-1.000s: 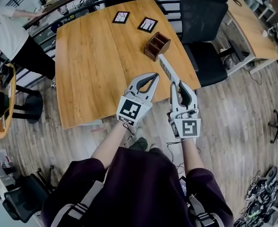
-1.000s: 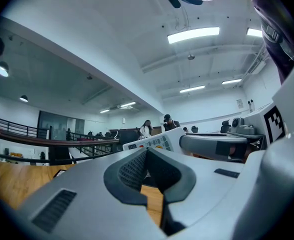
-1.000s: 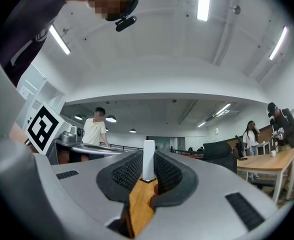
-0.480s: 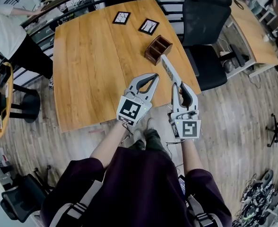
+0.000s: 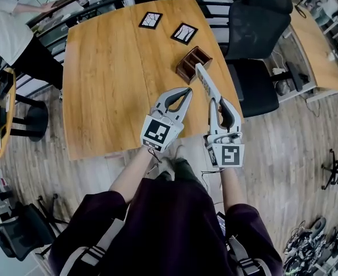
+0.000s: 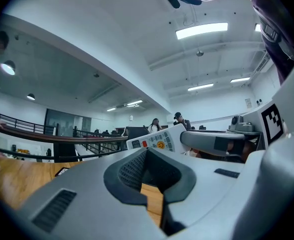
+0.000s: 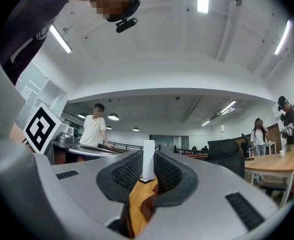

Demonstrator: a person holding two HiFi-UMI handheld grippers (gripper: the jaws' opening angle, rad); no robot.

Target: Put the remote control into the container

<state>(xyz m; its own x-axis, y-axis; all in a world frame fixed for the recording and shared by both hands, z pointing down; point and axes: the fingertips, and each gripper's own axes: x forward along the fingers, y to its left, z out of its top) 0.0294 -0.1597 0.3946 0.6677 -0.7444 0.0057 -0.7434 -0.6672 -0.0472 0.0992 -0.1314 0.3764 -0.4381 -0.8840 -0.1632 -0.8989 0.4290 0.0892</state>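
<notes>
Left gripper (image 5: 186,90) and right gripper (image 5: 217,101) moved forward, bringing the remote control (image 5: 206,83) beside the container (image 5: 186,68).

Open-plan office from above: a honey-coloured wooden counter (image 5: 111,79) stands on a grey-brown plank floor (image 5: 295,148). Black mesh office chairs (image 5: 255,22) stand at its right edge, a second wooden table (image 5: 312,39) beyond them. Black metal railing (image 6: 94,140); white ceiling with long strip lights (image 6: 201,30).

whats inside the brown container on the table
The container looks empty where it shows; the remote in the right gripper covers part of its near side.
</notes>
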